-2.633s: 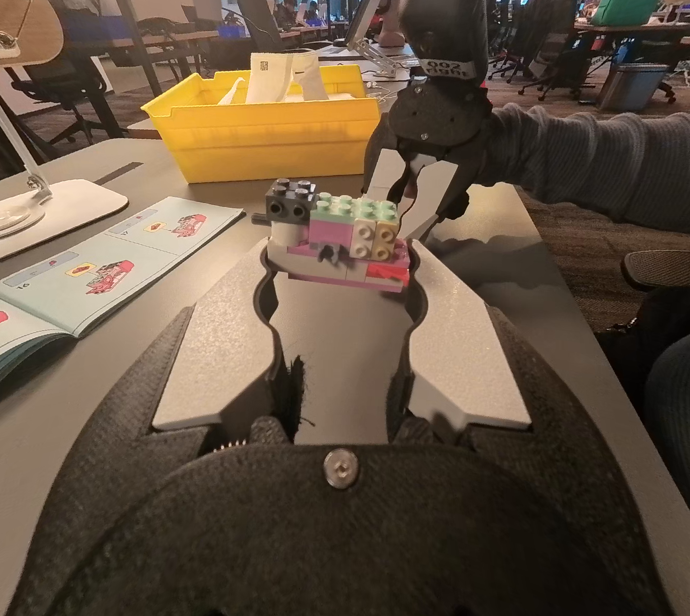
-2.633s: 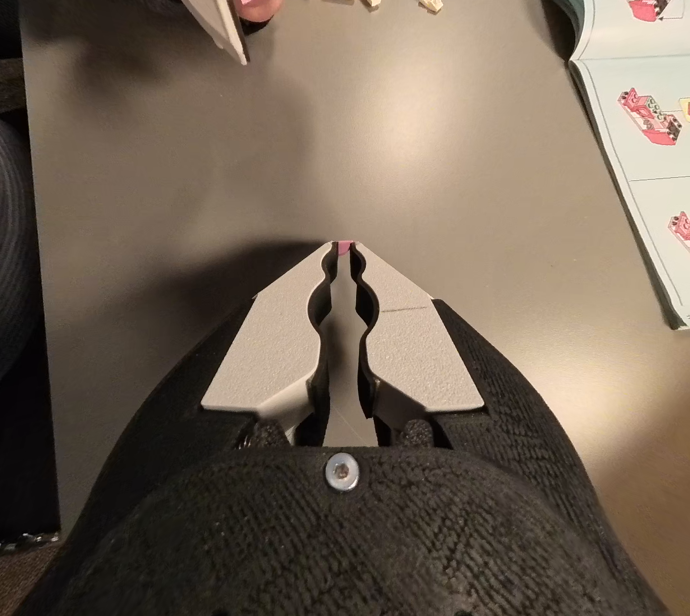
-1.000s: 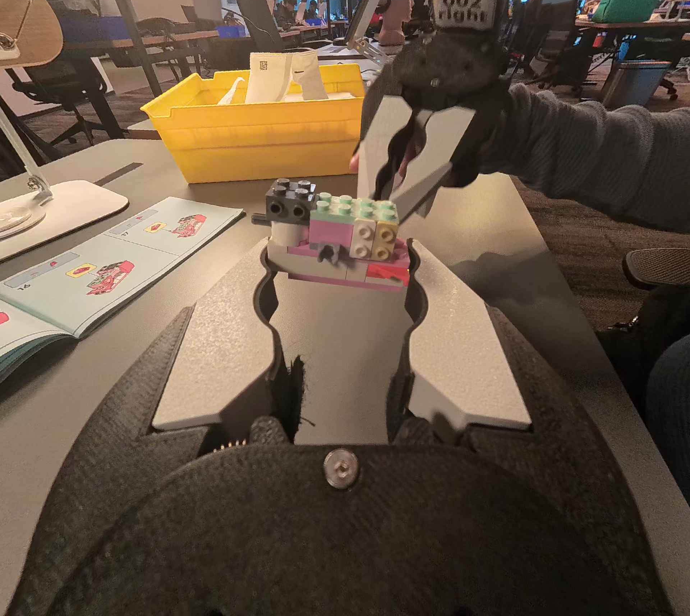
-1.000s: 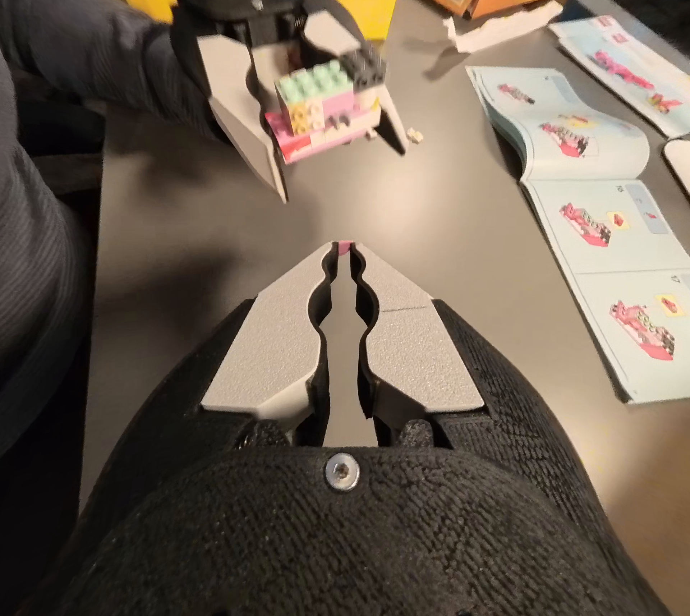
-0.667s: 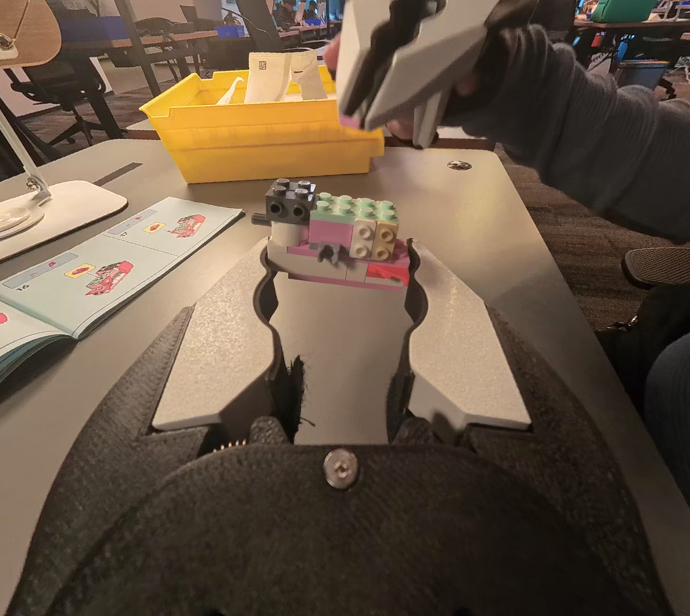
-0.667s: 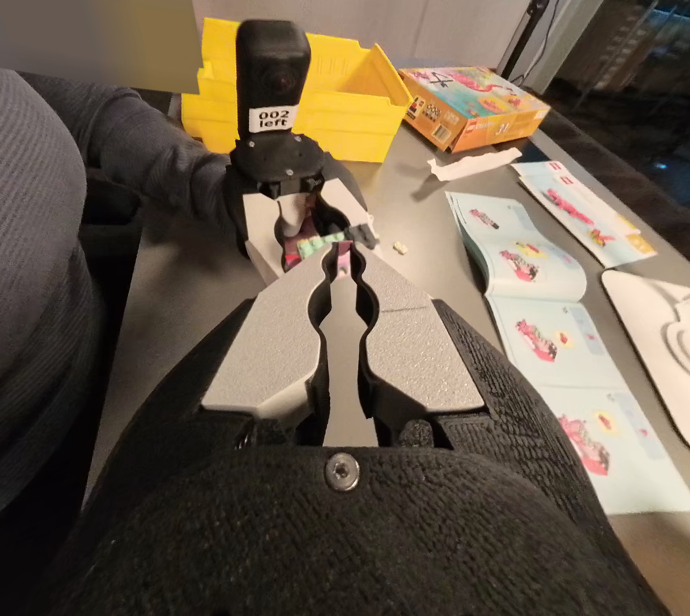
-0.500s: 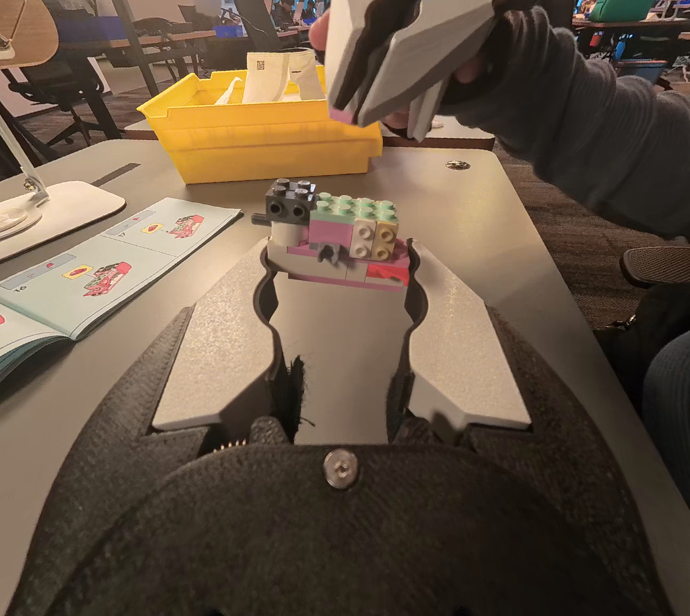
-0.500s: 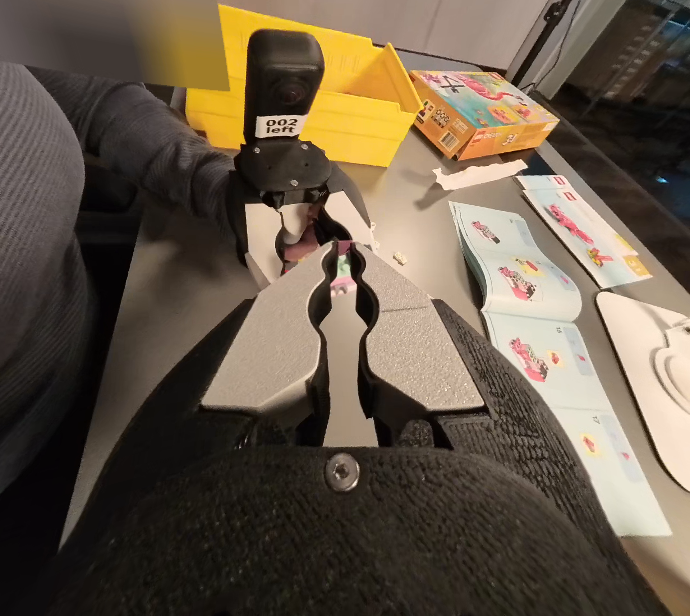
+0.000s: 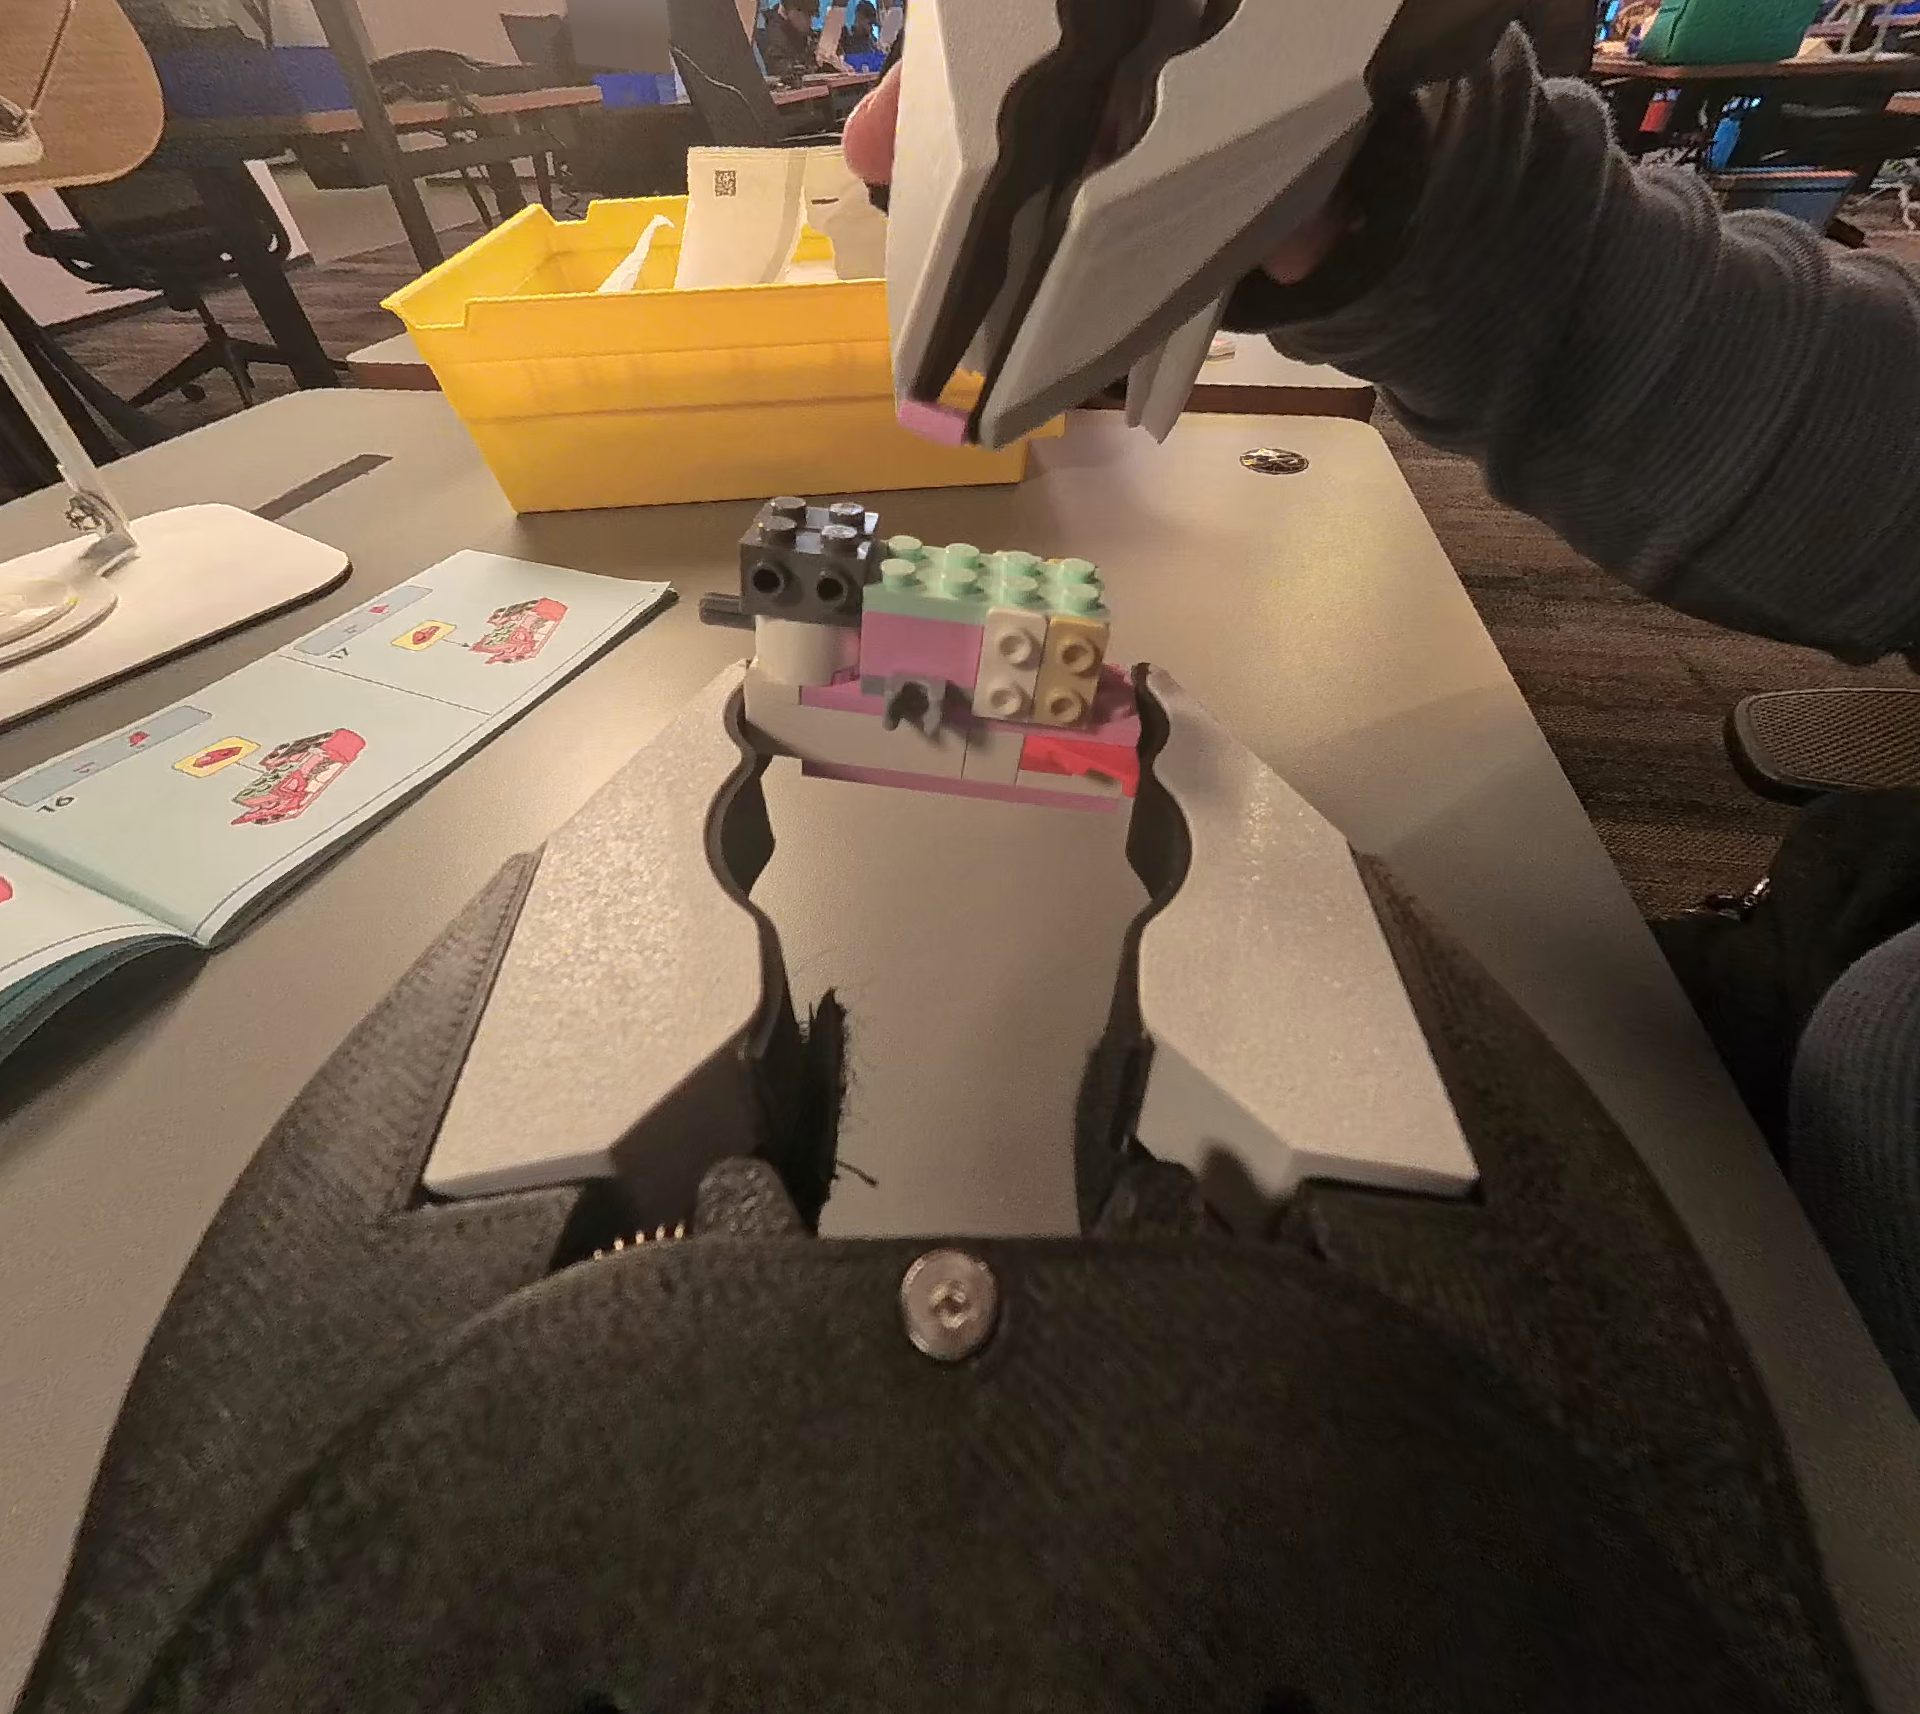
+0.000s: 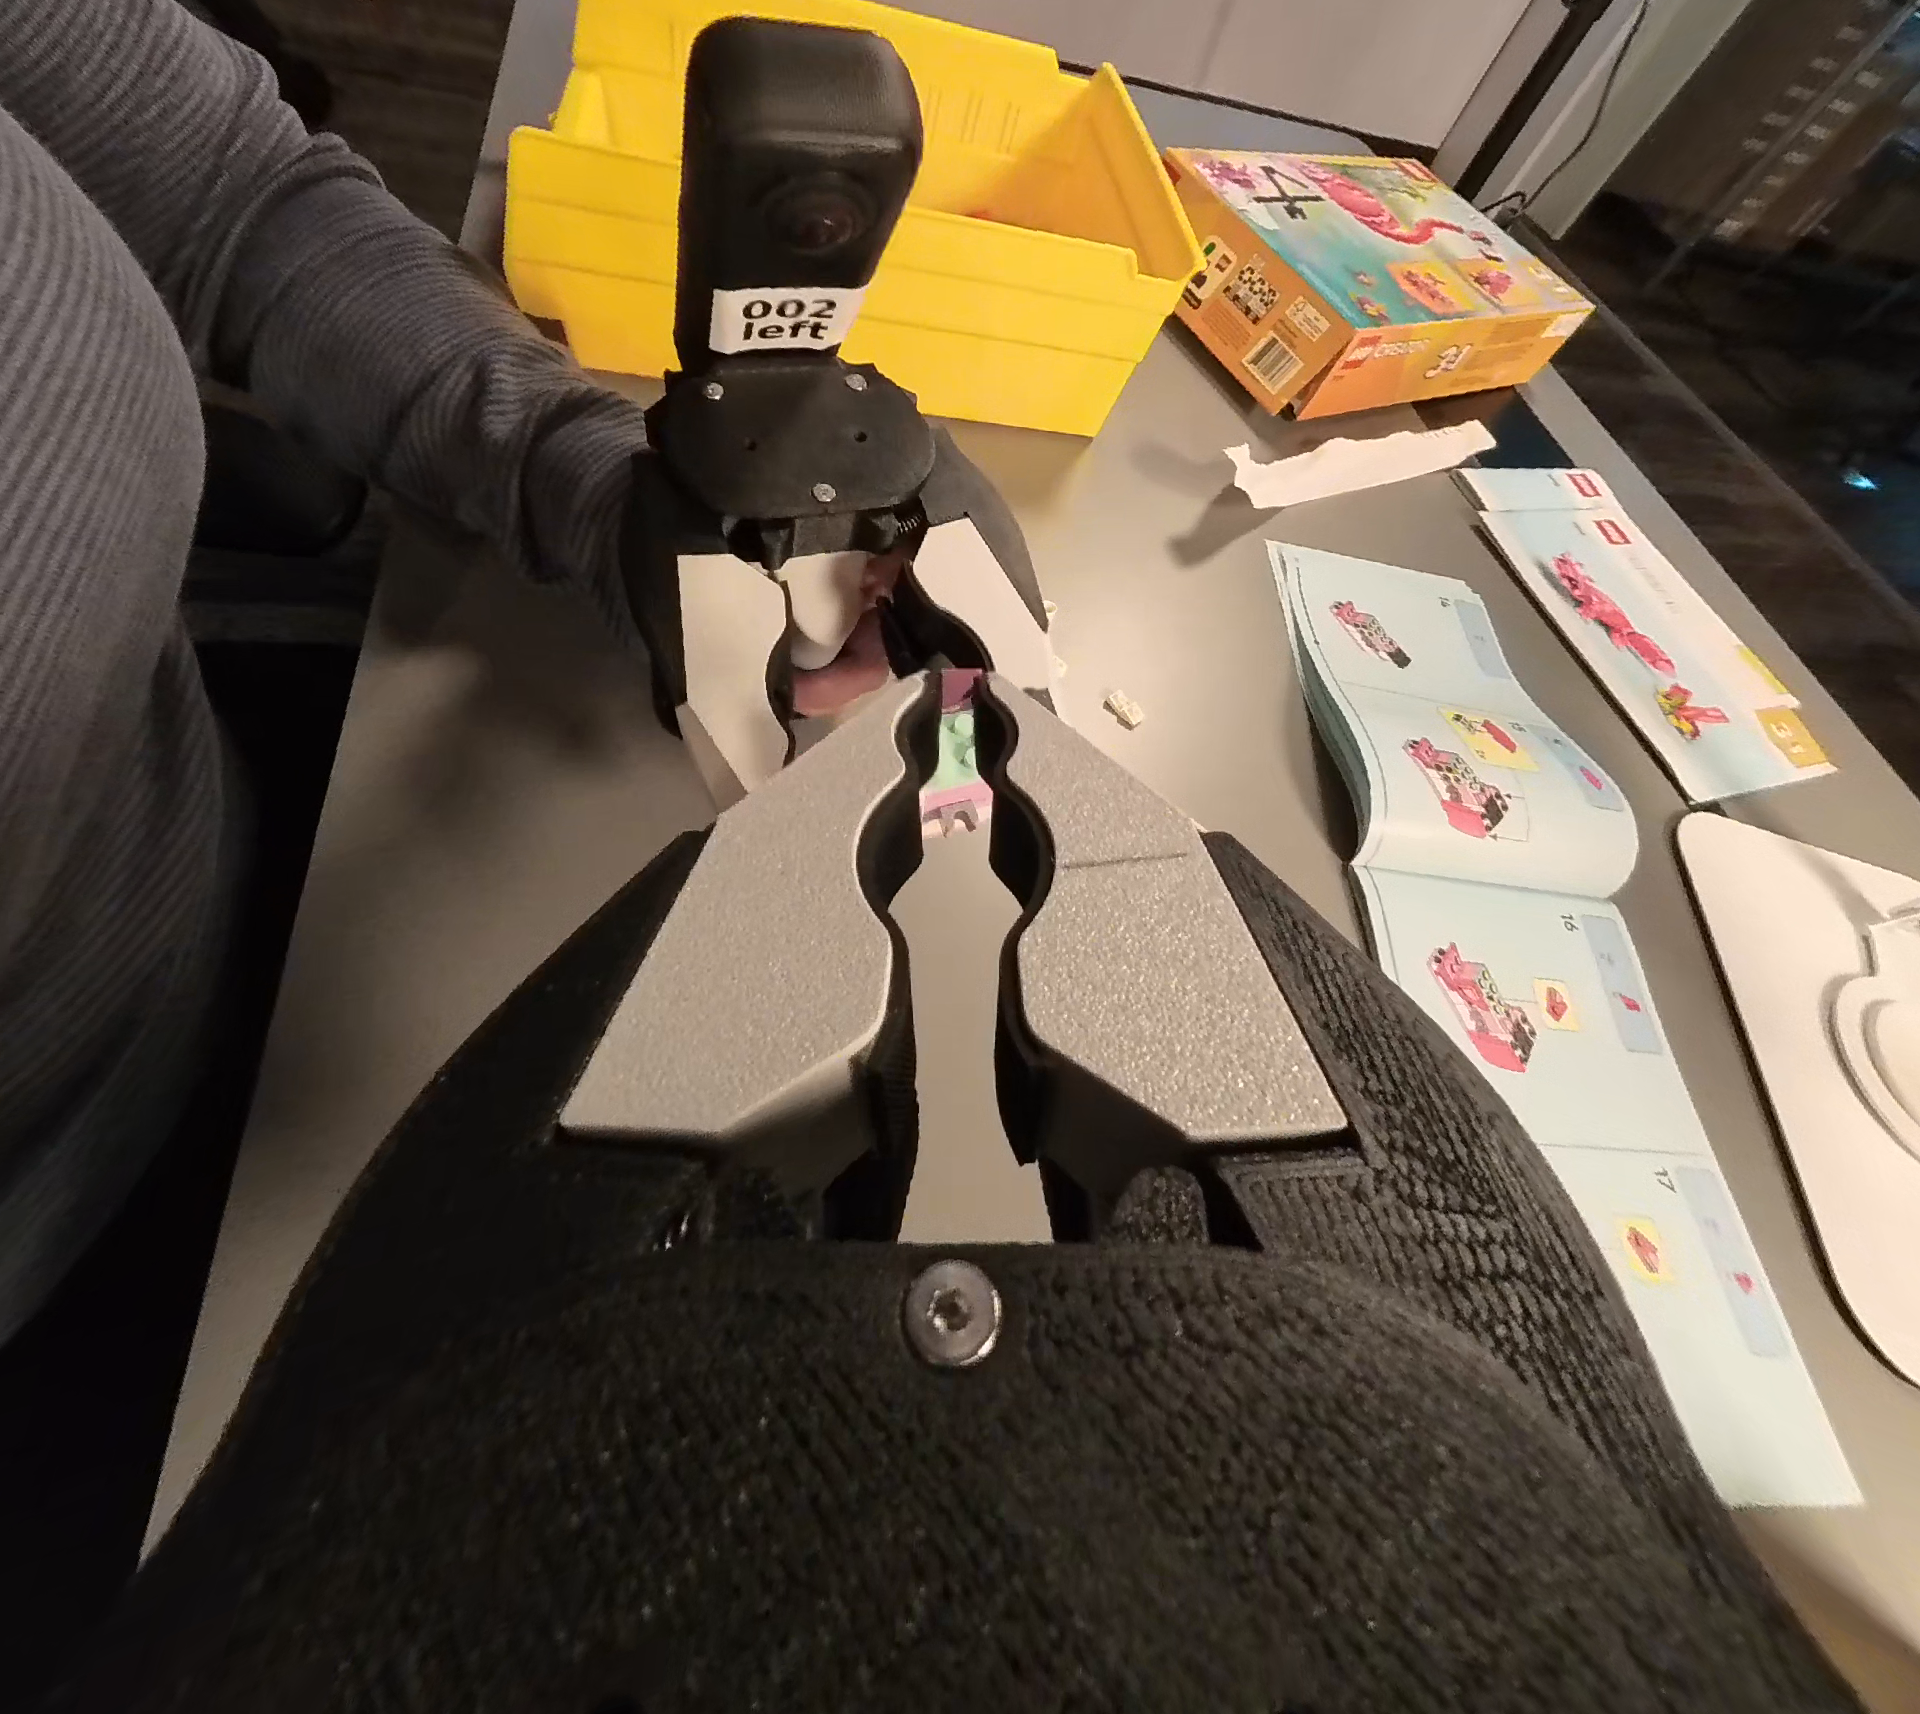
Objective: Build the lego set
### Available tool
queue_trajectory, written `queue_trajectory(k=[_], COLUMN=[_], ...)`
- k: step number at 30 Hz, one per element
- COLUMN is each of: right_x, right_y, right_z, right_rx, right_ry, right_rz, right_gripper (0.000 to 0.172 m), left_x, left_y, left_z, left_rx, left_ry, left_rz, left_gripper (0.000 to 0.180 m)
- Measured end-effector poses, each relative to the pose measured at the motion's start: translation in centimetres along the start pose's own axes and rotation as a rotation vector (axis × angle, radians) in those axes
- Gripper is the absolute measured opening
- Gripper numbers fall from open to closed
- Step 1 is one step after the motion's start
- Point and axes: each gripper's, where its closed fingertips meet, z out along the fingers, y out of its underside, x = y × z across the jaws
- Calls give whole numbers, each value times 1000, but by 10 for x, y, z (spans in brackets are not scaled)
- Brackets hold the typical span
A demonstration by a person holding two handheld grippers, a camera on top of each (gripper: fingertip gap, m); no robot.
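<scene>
My left gripper [image 9: 940, 708] is shut on a small brick model [image 9: 935, 677] and holds it just above the grey table [image 9: 1299, 625]. The model has a pink and red base, a mint green top, white and tan side bricks and a black block at its left end. My right gripper [image 9: 951, 417] hangs tips-down just above the model, shut on a small pink piece [image 9: 928, 419]. In the right wrist view the pink piece [image 10: 961, 685] sits between my right fingertips [image 10: 961, 698]. The model's green top [image 10: 956, 755] shows through the finger gap, with the left gripper [image 10: 862, 656] behind it.
A yellow bin [image 9: 675, 376] stands behind the model; it also shows in the right wrist view [image 10: 987, 262]. An open instruction booklet [image 9: 312, 729] lies to the left. An orange box [image 10: 1371, 272], a torn paper strip [image 10: 1351, 459] and a loose small brick [image 10: 1124, 706] lie on the table. Spacing between my two grippers at the tips: around 6 centimetres.
My right gripper lifted off the table with the pink piece, swung up over the model and now points down at it from closer. The left gripper and model stayed still.
</scene>
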Motion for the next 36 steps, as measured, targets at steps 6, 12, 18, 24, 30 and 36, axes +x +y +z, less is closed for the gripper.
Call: queue_trajectory(k=[6, 12, 18, 24, 30, 36], right_x=[1, 0, 0, 3, 26, 8], right_y=[9, 12, 13, 11, 60, 123], right_z=[6, 8, 8, 1, -26, -21], right_rx=[-64, -90, -90, -80, -227, -327], right_ry=[6, -1, 2, 36, 204, 165], right_rz=[-22, -29, -29, -30, 53, 176], right_gripper=[4, 4, 4, 4, 4, 4], left_x=[0, 1, 0, 0, -2, -2], left_y=[0, 0, 0, 0, 0, 0], left_z=[0, 0, 0, 0, -1, 0], left_rx=[-1, -2, -1, 0, -2, -2], left_ry=[2, 2, 0, -1, -17, -17], left_rz=[-1, 2, 2, 1, 0, 0], left_gripper=[68, 68, 68, 68, 68, 68])
